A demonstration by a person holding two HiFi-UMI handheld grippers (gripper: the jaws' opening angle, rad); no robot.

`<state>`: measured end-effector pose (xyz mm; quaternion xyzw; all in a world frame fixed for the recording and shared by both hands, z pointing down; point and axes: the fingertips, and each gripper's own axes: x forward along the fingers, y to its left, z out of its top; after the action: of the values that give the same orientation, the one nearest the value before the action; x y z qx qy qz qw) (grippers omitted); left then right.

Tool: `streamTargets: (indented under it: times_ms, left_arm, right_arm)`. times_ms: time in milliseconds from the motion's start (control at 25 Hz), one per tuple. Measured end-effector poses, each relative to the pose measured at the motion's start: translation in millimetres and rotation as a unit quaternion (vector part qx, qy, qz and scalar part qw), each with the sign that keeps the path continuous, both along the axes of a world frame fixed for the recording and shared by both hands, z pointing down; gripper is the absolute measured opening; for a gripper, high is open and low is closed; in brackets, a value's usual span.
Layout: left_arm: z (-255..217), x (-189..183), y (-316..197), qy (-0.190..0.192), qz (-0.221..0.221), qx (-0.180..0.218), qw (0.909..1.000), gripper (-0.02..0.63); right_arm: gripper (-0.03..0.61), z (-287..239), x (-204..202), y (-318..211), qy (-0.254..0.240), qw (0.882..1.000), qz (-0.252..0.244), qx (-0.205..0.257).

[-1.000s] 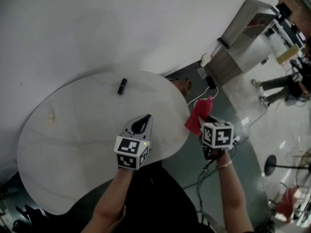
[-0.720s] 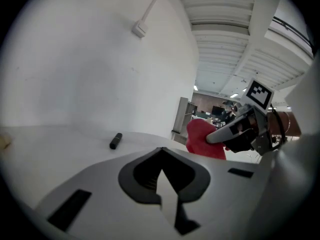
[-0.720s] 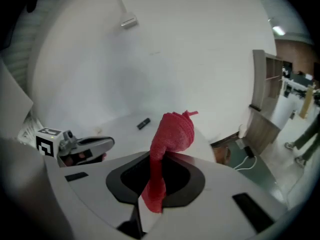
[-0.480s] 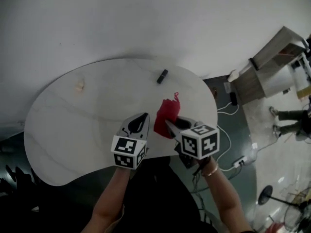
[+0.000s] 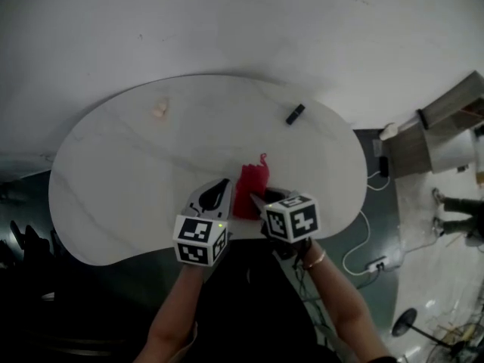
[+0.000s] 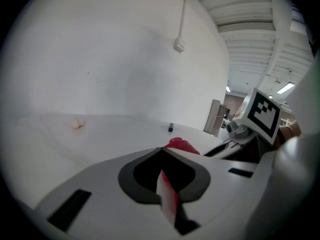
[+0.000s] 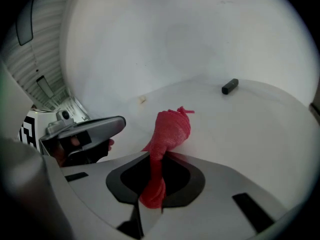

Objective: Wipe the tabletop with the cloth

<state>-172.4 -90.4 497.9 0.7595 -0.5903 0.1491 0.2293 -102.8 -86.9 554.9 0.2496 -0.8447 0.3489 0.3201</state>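
Note:
The red cloth [image 5: 250, 187] hangs bunched from my right gripper [image 5: 255, 200], which is shut on it, and its lower end rests on the white rounded tabletop [image 5: 128, 180] near the front edge. In the right gripper view the cloth [image 7: 171, 128] rises out between the jaws of the right gripper [image 7: 154, 159]. My left gripper [image 5: 222, 184] sits just left of the cloth, jaws together with nothing held. The left gripper view shows the left gripper [image 6: 163, 153], with the cloth [image 6: 183, 145] just beyond its tips.
A small black object [image 5: 295, 113] lies at the table's far right, a pale lump [image 5: 159, 110] at its far left. Right of the table are a cabinet [image 5: 446, 116], white cables [image 5: 361, 237] on the dark floor, and a person's feet [image 5: 454, 203].
My right gripper has carried the cloth from beyond the table's right edge in over the tabletop, ending beside the left gripper. The left gripper has stayed near the front edge.

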Motion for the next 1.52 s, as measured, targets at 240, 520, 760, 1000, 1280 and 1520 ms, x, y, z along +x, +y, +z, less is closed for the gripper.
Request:
streamTargets:
  times_ms: [240,520,760,1000,1280,1520]
  left_arm:
    - [7.8,43.2,-12.7,0.015,0.06,-0.003,0.9981,0.003]
    - [5.4,118.7,-36.1,0.019,0.159,0.001,0.9871,0.003]
    - [3.7,181.1,-48.9,0.022,0.228,0.002,0.9734,0.003]
    - [4.6,228.8,-53.1,0.025,0.275,-0.001,0.961,0.003]
    - [-2.2,241.0,-55.8,0.022,0.277,0.007,0.9605,0.003]
    - [-13.4,195.5,-54.0,0.016,0.208,0.017,0.9778,0.003]
  right_arm:
    - [0.046,20.0,76.0,-14.2,0.077,0.996,0.05,0.018]
    - [0.046,28.1,190.8,-19.6,0.1,0.982,0.161,0.006]
    - [0.046,29.8,277.1,-20.8,0.129,0.96,0.247,0.004]
    - [0.046,28.6,355.4,-11.8,0.181,0.93,0.318,0.012]
    - [0.046,-26.1,371.6,-8.1,0.146,0.92,0.359,0.061]
    - [0.046,-63.3,266.8,-17.5,0.051,0.965,0.244,0.077]
